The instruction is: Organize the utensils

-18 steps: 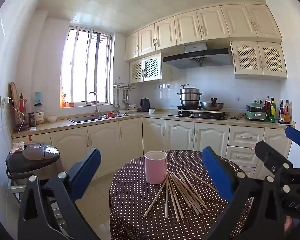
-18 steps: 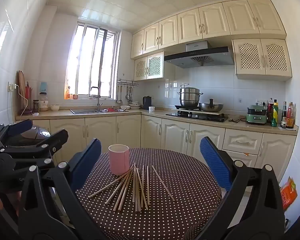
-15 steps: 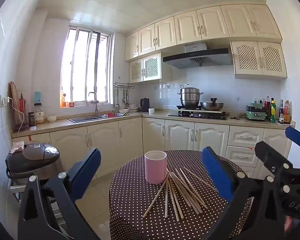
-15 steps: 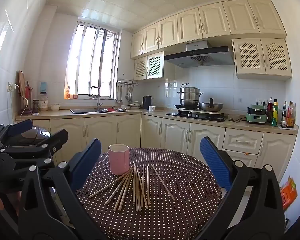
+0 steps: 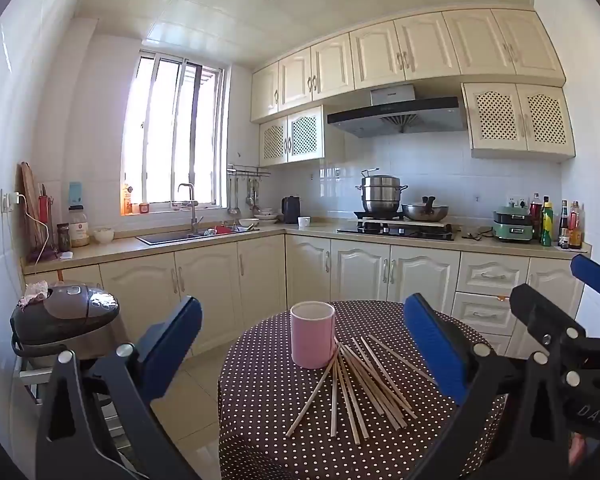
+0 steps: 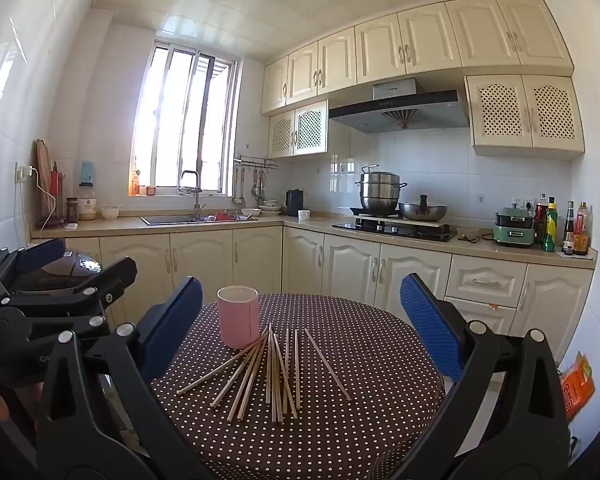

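A pink cup [image 5: 313, 334] [image 6: 238, 317] stands upright on a round table with a dark polka-dot cloth [image 5: 260, 420] [image 6: 360, 420]. Several wooden chopsticks [image 5: 360, 384] [image 6: 268, 372] lie fanned out on the cloth, just in front of the cup. My left gripper [image 5: 302, 336] hovers open before the table, nothing between its blue pads. My right gripper [image 6: 300, 312] is also open and empty, held level on the near side of the table. Each gripper shows at the edge of the other's view: the right gripper [image 5: 572, 320], the left gripper [image 6: 60, 276].
A dark rice cooker [image 5: 64, 312] sits on a stand left of the table. Cream cabinets and a counter with a sink [image 5: 172, 237], a stove with pots [image 5: 396, 216] and bottles [image 5: 556, 220] run along the back. An orange packet [image 6: 578, 386] lies low at the right.
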Action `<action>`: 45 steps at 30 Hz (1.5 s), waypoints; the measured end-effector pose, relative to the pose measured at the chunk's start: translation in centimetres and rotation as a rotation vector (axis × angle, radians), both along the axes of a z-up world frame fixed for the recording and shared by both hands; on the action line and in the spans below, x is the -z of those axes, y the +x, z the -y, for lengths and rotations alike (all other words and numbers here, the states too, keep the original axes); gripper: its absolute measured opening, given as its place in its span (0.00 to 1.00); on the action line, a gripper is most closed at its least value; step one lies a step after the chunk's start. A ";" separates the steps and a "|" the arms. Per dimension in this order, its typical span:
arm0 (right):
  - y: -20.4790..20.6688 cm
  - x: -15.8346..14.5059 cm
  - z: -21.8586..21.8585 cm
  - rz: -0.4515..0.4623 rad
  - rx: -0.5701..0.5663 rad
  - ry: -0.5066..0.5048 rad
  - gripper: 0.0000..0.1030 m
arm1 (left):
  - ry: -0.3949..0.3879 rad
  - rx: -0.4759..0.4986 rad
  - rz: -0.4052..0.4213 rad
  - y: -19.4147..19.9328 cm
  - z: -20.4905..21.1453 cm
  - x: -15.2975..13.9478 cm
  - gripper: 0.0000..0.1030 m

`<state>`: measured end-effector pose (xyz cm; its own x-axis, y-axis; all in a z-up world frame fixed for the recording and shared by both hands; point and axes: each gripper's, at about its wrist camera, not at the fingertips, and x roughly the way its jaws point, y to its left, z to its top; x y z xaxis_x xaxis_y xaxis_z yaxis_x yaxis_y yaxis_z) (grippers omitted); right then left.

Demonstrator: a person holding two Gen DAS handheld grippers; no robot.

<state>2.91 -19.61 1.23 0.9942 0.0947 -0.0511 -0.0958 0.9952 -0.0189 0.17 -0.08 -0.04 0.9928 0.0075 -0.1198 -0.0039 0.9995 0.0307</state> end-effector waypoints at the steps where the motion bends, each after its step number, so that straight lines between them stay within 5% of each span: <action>1: 0.1 0.1 0.1 0.000 -0.001 0.001 0.94 | 0.001 0.000 0.001 0.0 0.3 0.1 0.96; 45: 1.9 1.1 -0.9 -0.030 -0.007 0.001 0.94 | -0.007 -0.006 -0.007 1.5 -1.4 0.8 0.96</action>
<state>4.84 -18.71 0.14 0.9915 0.1022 -0.0810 -0.1037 0.9945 -0.0153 1.68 1.36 -0.85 0.9918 0.0130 -0.1268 -0.0100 0.9997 0.0242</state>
